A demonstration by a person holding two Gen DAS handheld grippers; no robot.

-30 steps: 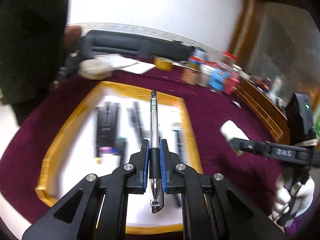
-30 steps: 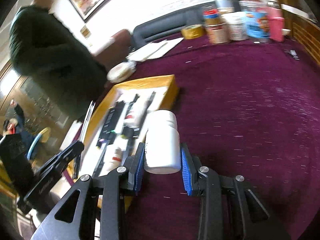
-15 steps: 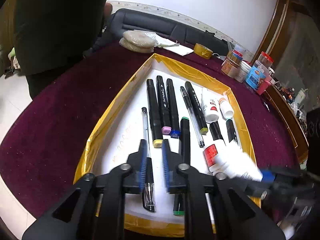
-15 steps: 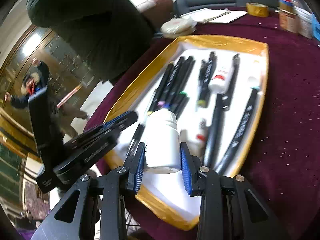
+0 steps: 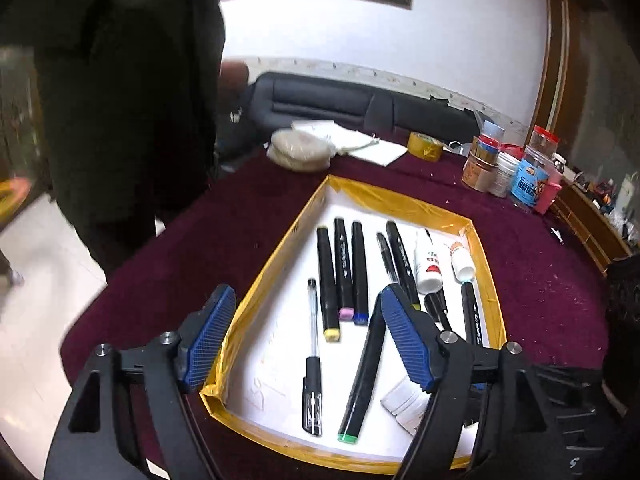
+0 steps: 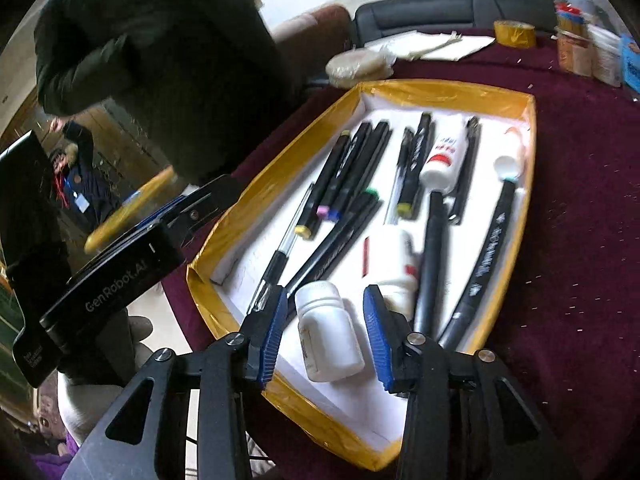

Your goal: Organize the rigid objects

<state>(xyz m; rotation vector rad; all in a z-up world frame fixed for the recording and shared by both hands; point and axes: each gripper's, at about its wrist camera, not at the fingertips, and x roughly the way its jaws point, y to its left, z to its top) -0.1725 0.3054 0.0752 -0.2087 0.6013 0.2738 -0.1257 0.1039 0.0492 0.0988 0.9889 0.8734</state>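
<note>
Left gripper (image 5: 308, 344): fingers spread wide, nothing between them, held over the near left corner of the tray (image 5: 256, 300). Below the gap, a clear pen (image 5: 313, 356) lies flat on the tray floor.

Right gripper (image 6: 324, 332): fingers parted, pads off the white bottle (image 6: 328, 332), which lies in the tray's near end between them. Markers (image 6: 352, 168) lie side by side beyond. Tray sits on maroon cloth (image 6: 580, 240).

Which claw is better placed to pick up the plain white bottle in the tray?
The right. The right claw is open with the white bottle lying between its fingers. The left claw, also open, points at the pens; the bottle sits off to its side, partly hidden.
</note>
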